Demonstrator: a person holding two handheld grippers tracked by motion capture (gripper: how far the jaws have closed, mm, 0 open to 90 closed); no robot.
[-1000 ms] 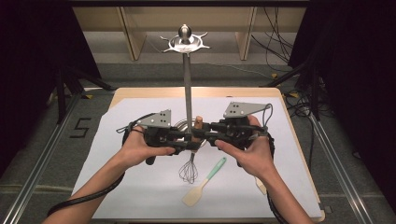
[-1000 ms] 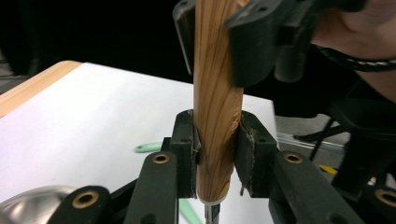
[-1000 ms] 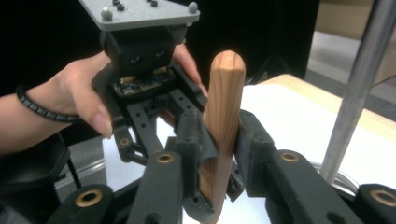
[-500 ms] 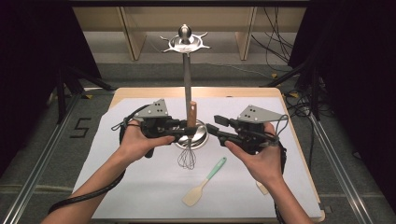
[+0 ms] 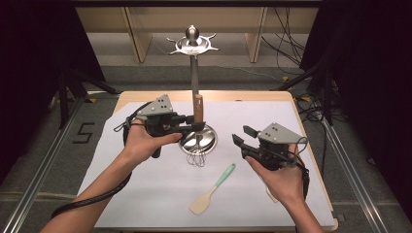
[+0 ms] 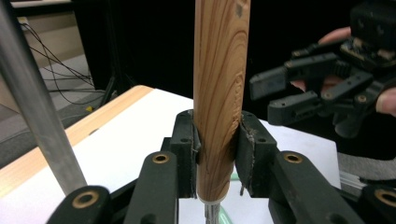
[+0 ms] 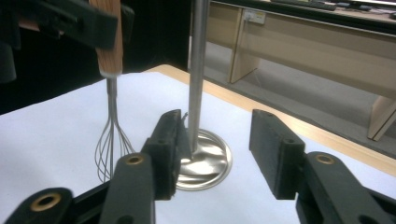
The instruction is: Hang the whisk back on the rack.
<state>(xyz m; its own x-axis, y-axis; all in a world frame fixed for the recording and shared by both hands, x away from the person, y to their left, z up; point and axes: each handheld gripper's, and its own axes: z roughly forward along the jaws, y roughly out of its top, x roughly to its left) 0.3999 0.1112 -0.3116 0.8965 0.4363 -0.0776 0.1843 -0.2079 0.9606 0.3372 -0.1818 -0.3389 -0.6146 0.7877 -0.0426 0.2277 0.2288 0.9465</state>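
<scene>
Wooden handle up, wire loops down: the whisk (image 5: 197, 127) stands upright, clamped at its handle between the jaws of the left gripper (image 5: 197, 127), just beside the steel pole of the stand (image 5: 194, 87) and above its round base. The right gripper (image 5: 243, 135) hangs with jaws apart, holding nothing. A spatula (image 5: 212, 190) lies diagonally on the table (image 5: 145, 184).
</scene>
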